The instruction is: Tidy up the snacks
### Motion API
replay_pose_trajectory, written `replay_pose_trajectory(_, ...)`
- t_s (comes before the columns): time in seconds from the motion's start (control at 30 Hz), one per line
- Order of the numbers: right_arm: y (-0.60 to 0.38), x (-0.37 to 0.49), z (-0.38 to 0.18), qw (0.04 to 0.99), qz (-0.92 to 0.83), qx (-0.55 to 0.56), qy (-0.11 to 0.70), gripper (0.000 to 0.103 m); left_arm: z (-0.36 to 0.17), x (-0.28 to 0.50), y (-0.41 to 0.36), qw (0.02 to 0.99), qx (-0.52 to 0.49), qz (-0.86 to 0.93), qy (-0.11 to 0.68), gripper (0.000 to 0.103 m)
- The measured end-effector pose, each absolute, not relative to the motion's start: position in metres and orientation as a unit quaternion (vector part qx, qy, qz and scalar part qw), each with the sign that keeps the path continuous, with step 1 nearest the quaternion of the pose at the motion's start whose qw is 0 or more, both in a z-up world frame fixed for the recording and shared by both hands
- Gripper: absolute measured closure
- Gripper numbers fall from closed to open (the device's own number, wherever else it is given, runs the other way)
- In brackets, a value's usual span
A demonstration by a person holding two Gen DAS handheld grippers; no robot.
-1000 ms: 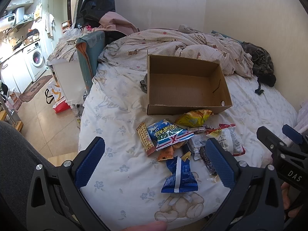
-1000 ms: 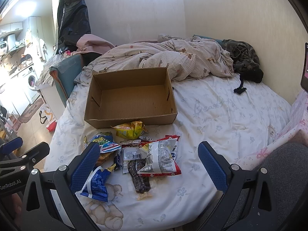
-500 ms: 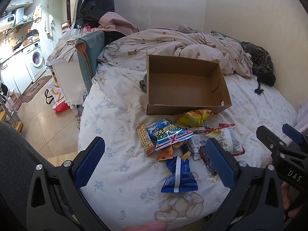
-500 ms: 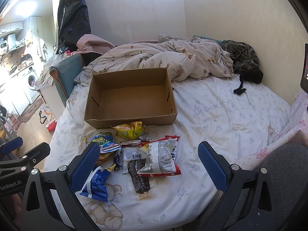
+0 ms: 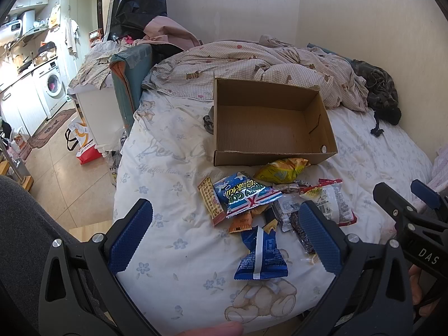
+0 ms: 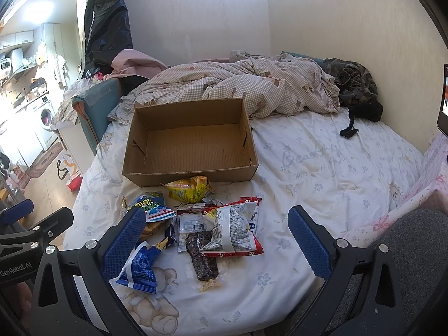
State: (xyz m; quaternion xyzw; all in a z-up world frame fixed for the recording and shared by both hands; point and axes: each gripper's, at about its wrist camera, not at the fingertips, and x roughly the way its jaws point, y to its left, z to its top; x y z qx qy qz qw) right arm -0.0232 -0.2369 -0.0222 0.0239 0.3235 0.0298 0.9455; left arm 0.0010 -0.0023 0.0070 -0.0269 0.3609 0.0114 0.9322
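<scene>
An empty open cardboard box (image 5: 268, 123) (image 6: 190, 142) sits on the bed. In front of it lies a pile of snack packets: a yellow bag (image 5: 281, 169) (image 6: 189, 189), a blue-and-white bag (image 5: 246, 193), a dark blue packet (image 5: 261, 254) (image 6: 138, 264), a dark brown bar (image 6: 203, 254) and a white-and-red packet (image 6: 233, 231) (image 5: 330, 205). My left gripper (image 5: 224, 240) is open and empty, above the near edge of the pile. My right gripper (image 6: 215, 240) is open and empty, held over the pile's near side.
A crumpled checked duvet (image 5: 252, 61) and dark clothes (image 6: 355, 89) lie behind the box by the wall. The bed's left edge drops to a tiled floor with bags (image 5: 81, 145). A pink cloth (image 6: 420, 184) lies at the right.
</scene>
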Motion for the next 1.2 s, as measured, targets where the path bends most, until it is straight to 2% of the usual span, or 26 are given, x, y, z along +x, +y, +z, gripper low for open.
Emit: replay_pose_trajectory(1.2, -0.2412, -0.0206, -0.0211, 0.944, 0.026, 0.030, 0.327, 0.000, 0.0027, 0.0013, 0.0006, 0.932, -0.028, 0.009, 0.362, 0.000)
